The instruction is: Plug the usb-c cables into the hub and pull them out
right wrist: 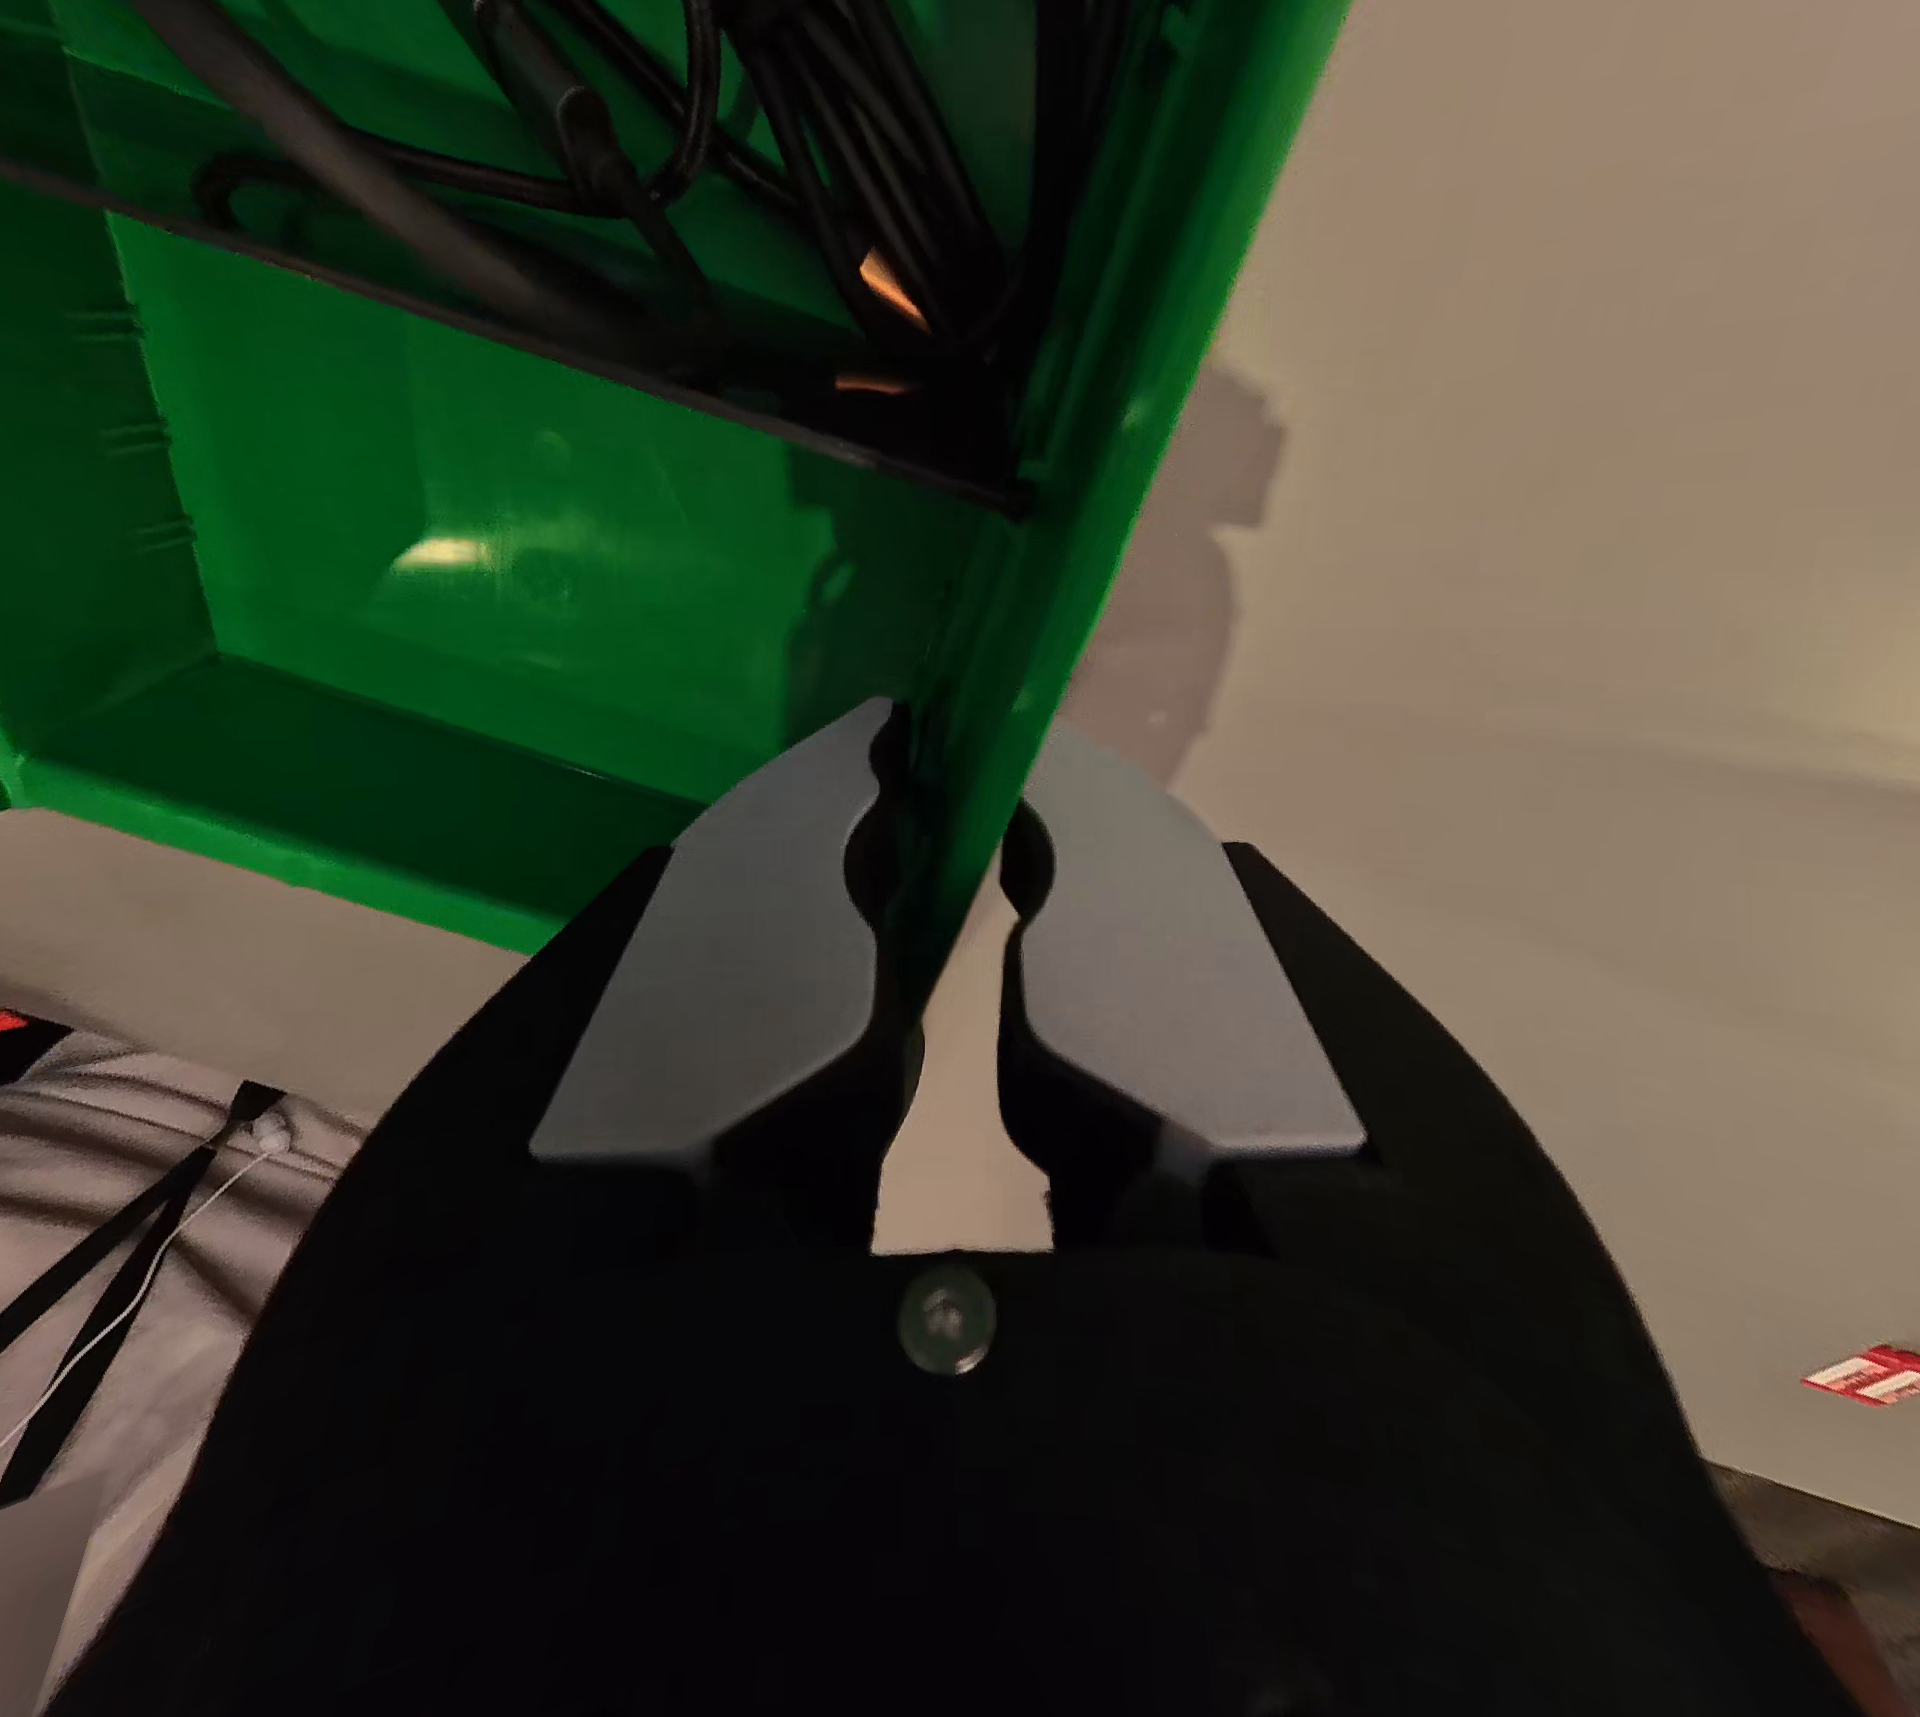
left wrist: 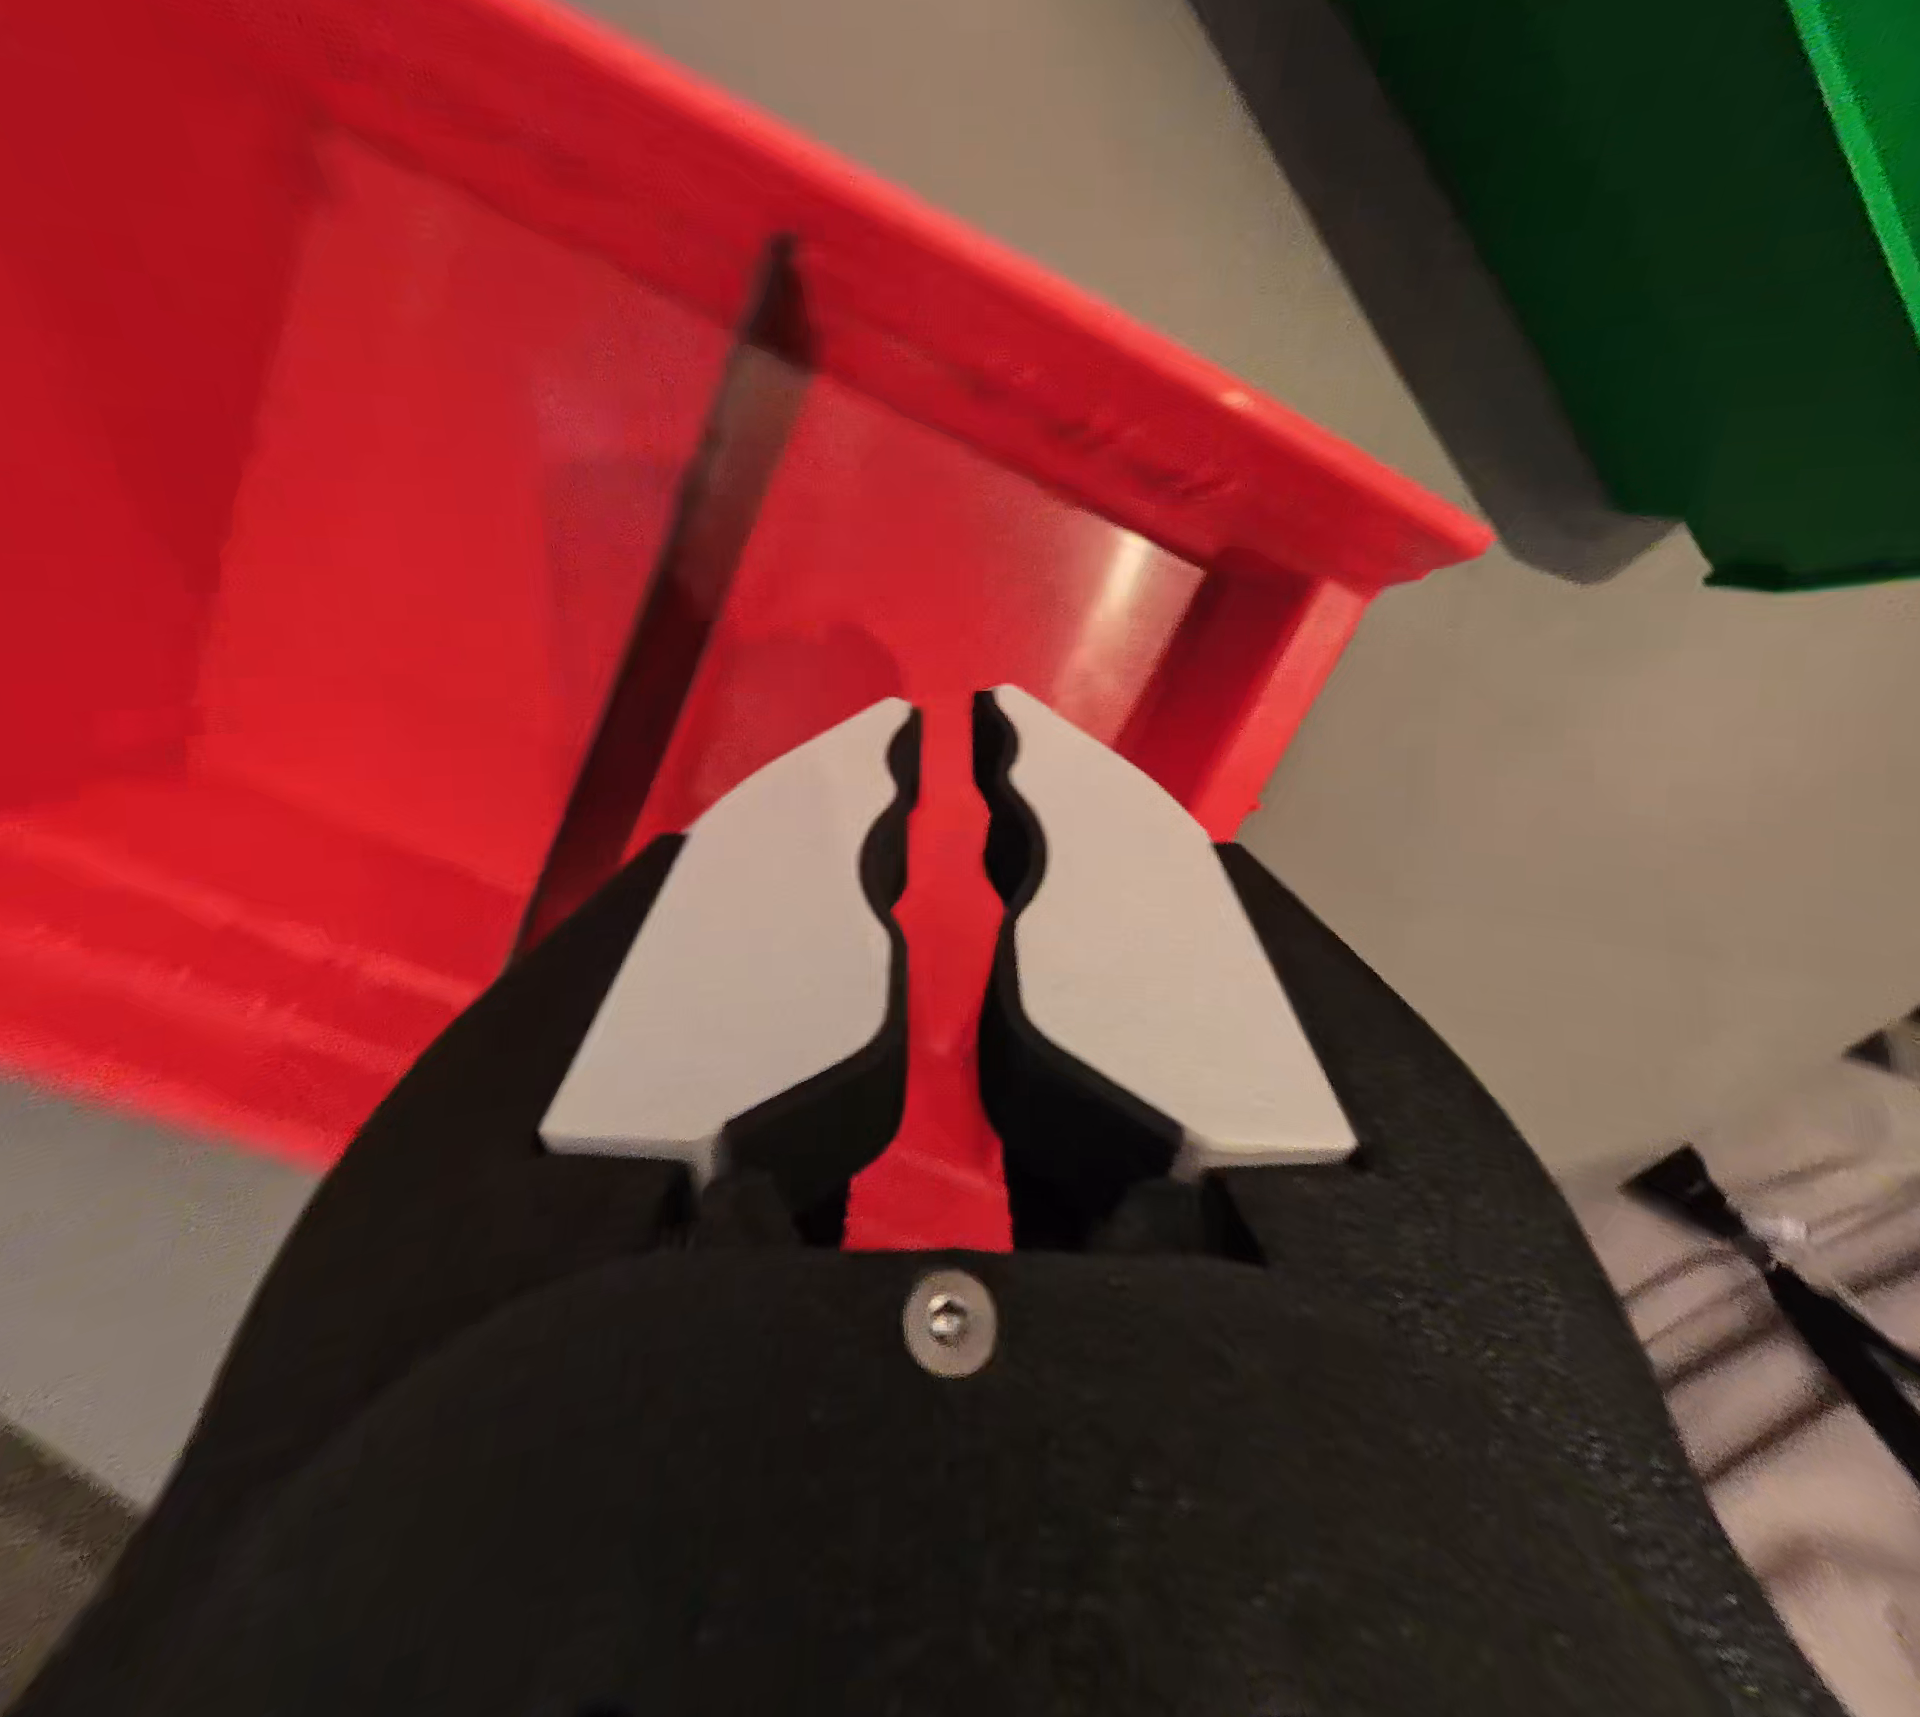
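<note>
my left gripper (left wrist: 948, 711) has its fingers clenched over the red bin (left wrist: 520, 441) with nothing between them. my right gripper (right wrist: 961, 758) fingers pinch the green bin (right wrist: 468, 524) wall; the cables (right wrist: 644, 109) lie behind the divider, the hub unseen. i should let go and reach deeper.

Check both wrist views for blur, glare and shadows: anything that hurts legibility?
Left wrist view: the red bin is smeared by motion blur, with a small glare streak on its inner wall; the left tool stays sharp. Right wrist view: mild blur, a glare patch on the green bin floor, a soft shadow on the pale surface.
</note>
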A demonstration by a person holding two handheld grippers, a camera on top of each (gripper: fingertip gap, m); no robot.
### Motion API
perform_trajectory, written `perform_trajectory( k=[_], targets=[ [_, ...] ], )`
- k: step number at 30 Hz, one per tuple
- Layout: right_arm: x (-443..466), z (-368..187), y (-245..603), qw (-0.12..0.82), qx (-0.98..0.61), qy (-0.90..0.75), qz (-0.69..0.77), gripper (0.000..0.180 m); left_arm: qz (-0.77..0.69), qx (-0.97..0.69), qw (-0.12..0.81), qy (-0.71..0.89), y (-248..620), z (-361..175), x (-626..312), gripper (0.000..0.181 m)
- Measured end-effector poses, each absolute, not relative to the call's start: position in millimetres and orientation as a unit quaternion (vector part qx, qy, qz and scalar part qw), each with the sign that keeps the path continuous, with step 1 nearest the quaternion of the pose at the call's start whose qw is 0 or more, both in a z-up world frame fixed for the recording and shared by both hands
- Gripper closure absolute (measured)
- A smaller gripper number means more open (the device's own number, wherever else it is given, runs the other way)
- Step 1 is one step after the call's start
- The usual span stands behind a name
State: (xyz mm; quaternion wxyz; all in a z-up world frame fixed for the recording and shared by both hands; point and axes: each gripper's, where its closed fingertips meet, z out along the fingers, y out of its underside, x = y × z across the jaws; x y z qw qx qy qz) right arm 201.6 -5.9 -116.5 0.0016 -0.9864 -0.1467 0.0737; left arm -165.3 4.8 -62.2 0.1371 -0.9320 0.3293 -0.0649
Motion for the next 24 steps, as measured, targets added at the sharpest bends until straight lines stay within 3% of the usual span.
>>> perform_trajectory(
  k=[5,8,12,14,15,17,24],
  targets=[
    [202.9,-99.1,0.9,0.048,-0.985,-0.157,0.057,0.161,-0.056,-0.971,0.195,0.123,10.8,-34.7,-277.4,0.123],
    [203.2,-92.1,3.3,0.065,-0.984,-0.159,0.047,0.157,-0.13,-0.976,0.175,0.025,10.0,-50.2,-315.9,0.125],
    [204.7,-97.3,4.7,0.056,-0.985,-0.16,0.042,0.156,-0.248,-0.962,0.117,-0.005,7.8,-73.2,-313.0,0.143],
    [208.8,-105.7,3.3,0.035,-0.986,-0.159,0.036,0.154,-0.239,-0.967,0.085,0.004,4.6,-86.6,-315.7,0.138],
    [207.2,-108.3,3.7,0.029,-0.986,-0.157,0.045,0.154,-0.251,-0.965,0.081,0.01,4.8,-86.6,-311.7,0.149],
    [205.0,-111.7,4.9,0.023,-0.986,-0.156,0.056,0.158,-0.249,-0.964,0.083,0.029,6.4,-84.9,-307.5,0.153],
    [202.5,-119.2,19.2,0.033,-0.986,-0.16,0.043,0.163,-0.143,-0.969,0.152,0.13,42.4,-84.2,-302.3,0.157]
  ],
)
